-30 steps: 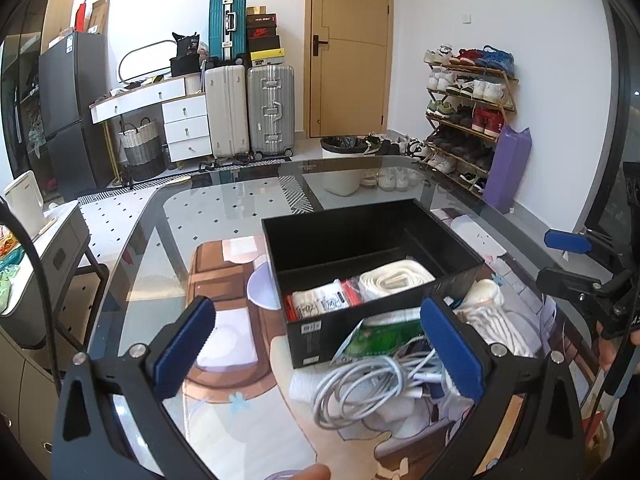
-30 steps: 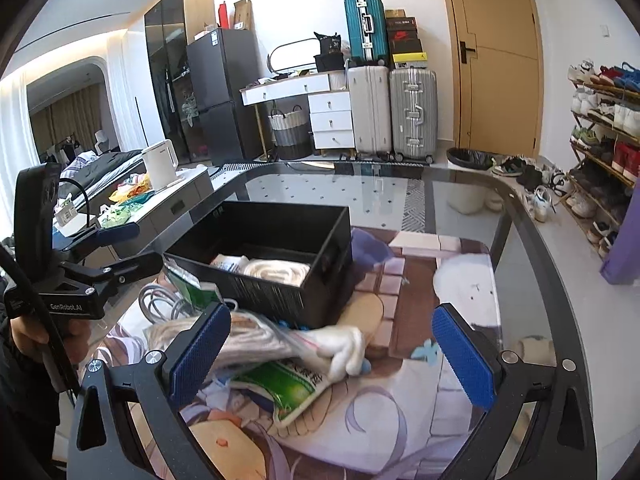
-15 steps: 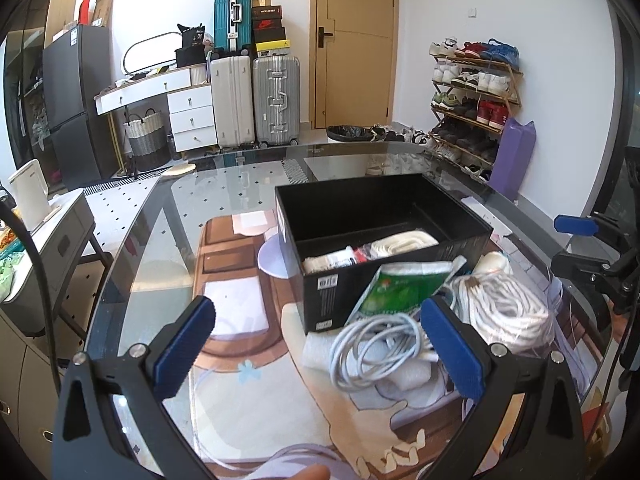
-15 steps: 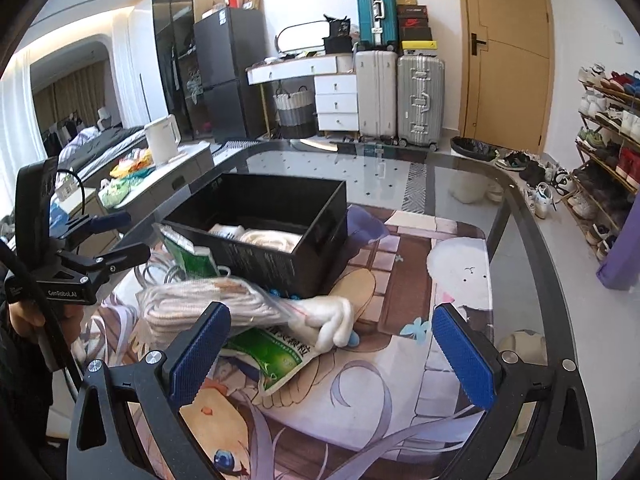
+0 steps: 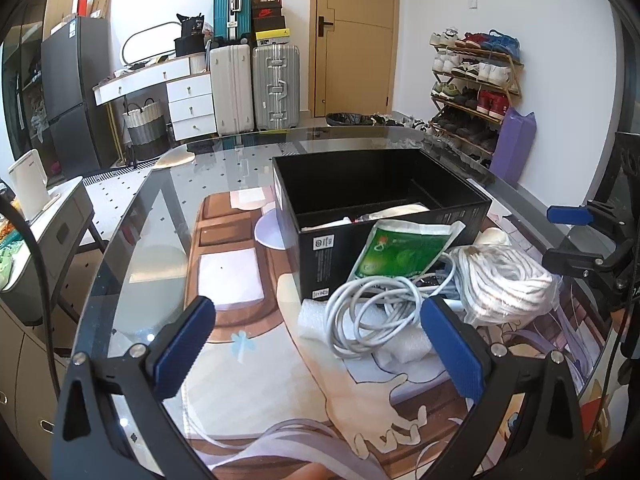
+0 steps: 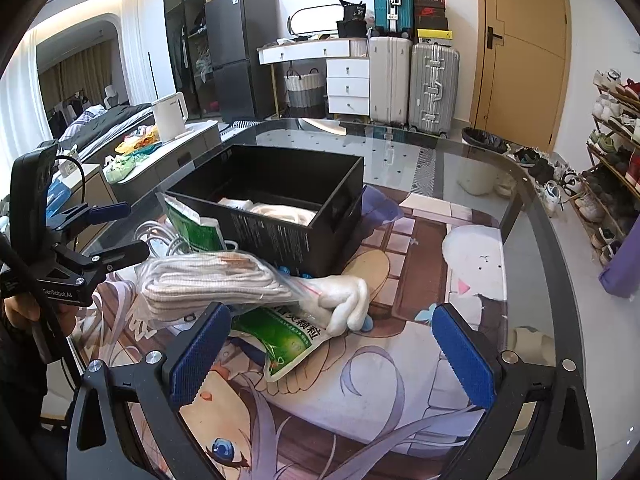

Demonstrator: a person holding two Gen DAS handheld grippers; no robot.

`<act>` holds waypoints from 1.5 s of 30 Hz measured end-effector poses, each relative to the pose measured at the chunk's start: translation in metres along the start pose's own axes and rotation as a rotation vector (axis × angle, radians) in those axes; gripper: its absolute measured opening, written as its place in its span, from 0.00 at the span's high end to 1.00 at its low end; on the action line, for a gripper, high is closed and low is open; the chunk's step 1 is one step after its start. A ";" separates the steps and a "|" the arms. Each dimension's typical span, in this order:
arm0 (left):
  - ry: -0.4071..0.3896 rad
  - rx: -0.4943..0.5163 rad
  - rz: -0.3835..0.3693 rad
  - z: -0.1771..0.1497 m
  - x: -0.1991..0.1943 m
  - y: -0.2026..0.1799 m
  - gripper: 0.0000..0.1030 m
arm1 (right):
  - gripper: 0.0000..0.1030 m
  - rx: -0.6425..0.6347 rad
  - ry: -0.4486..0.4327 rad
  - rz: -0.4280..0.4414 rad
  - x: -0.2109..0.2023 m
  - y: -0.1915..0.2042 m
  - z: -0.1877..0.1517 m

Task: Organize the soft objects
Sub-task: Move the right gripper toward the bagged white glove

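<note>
A black box (image 5: 384, 216) (image 6: 276, 216) sits on the glass table and holds white rolled items. Before it lie a coiled white cable (image 5: 372, 316), a green packet (image 5: 400, 252) leaning on the box, and a bagged coil of white rope (image 5: 504, 284) (image 6: 216, 284). A second green packet (image 6: 288, 340) and a white glove (image 6: 344, 300) lie under the rope in the right wrist view. My left gripper (image 5: 320, 344) is open and empty, just short of the cable. My right gripper (image 6: 332, 352) is open and empty above the packet.
A printed mat (image 6: 400, 380) covers the glass table (image 5: 168, 208). White foam (image 5: 404, 344) lies under the cable. Suitcases (image 5: 256, 84), a shoe rack (image 5: 476, 80) and a side cabinet (image 5: 44, 240) stand beyond the table's edges.
Both grippers have drawn back and lifted away from the box, so the pile and box now sit farther off. Both stay open and empty.
</note>
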State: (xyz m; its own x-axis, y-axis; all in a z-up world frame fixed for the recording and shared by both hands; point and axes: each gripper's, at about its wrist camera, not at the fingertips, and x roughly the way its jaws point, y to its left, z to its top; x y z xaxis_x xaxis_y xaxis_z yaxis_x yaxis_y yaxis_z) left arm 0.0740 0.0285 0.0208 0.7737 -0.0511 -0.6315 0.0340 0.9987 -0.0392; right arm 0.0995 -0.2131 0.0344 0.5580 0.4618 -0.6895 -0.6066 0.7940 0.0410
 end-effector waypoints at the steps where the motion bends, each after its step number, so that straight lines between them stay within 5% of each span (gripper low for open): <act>1: 0.001 -0.001 -0.001 0.000 0.001 -0.001 0.00 | 0.01 0.000 0.012 0.000 0.002 0.000 0.000; 45: 0.062 -0.003 -0.037 -0.006 0.021 -0.011 0.01 | 0.01 0.118 0.125 -0.043 0.052 -0.015 -0.010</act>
State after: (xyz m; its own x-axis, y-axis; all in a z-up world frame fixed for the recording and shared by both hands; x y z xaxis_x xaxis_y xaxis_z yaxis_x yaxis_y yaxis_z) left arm 0.0864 0.0160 0.0033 0.7312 -0.0884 -0.6764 0.0597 0.9961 -0.0657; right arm 0.1319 -0.2051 -0.0089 0.5026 0.3792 -0.7769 -0.5086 0.8564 0.0890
